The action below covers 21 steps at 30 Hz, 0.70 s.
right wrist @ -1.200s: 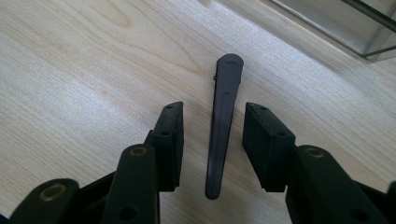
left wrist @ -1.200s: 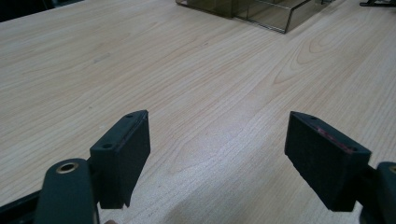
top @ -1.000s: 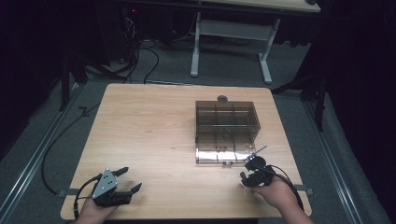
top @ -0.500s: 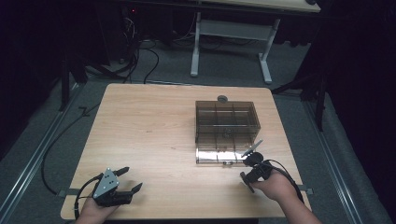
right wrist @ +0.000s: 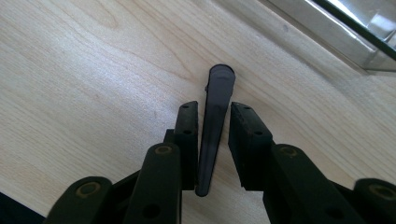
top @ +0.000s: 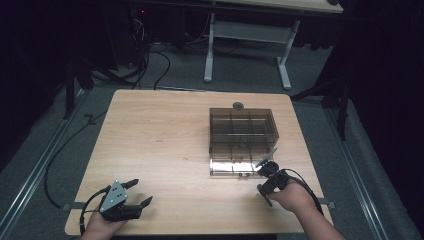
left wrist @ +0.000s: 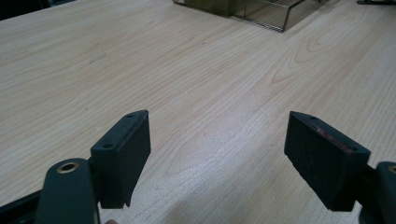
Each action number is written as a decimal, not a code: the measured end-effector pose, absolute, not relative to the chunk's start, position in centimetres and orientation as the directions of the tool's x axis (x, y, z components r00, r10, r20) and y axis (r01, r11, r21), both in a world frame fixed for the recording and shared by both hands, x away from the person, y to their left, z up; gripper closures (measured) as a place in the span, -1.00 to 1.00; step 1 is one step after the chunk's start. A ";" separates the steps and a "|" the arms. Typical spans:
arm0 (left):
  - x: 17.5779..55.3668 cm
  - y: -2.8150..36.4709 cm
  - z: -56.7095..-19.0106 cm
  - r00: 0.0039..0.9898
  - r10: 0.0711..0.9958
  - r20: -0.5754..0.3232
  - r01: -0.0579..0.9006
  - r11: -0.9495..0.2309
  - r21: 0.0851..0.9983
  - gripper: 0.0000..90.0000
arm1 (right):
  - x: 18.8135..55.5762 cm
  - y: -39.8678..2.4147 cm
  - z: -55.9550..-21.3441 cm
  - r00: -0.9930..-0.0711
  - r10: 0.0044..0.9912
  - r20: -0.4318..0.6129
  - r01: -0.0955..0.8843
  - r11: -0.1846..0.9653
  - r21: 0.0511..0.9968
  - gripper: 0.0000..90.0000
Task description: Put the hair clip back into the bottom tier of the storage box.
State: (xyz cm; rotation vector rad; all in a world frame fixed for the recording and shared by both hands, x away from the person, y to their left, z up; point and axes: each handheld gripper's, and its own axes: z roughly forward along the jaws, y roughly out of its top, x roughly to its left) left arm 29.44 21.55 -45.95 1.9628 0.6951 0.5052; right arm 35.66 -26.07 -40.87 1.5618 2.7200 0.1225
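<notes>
At the lower left of the high view, the left tongs (top: 136, 195) rest wide apart on the light wooden bench (top: 160, 140). Lower right, the right tongs (right wrist: 212, 122) have been closing around a slim dark tapered clip (right wrist: 214, 126), below the smoky transparent plastic compartment box (top: 242, 140).

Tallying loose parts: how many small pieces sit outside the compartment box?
2. A slim dark piece between the right gripper's jaws, which have just been closing; a round grey piece on the table behind the box. Others may be hidden.
</notes>
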 end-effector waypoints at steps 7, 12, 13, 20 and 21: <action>29.4 21.6 -45.9 0.752 0.657 0.056 0.264 -0.378 0.888 -0.49 | 35.7 -25.9 -41.4 -0.516 0.856 0.032 0.856 0.514 0.054 0.76; 29.4 21.6 -45.9 0.750 0.659 0.056 0.263 -0.376 0.889 -0.48 | 35.8 -25.8 -41.4 -0.523 0.852 0.035 0.852 0.520 0.057 0.76; 29.5 21.6 -45.9 0.751 0.658 0.056 0.266 -0.379 0.887 -0.49 | 35.7 -25.7 -41.2 -0.517 0.855 0.035 0.856 0.515 0.047 0.77; 29.4 21.6 -45.9 0.752 0.657 0.055 0.264 -0.377 0.888 -0.48 | 36.0 -25.8 -40.4 -0.527 0.849 0.032 0.849 0.524 0.070 0.77; 29.4 21.6 -45.9 0.752 0.657 0.056 0.263 -0.377 0.888 -0.49 | 36.0 -25.8 -40.3 -0.532 0.846 0.029 0.846 0.529 0.073 0.77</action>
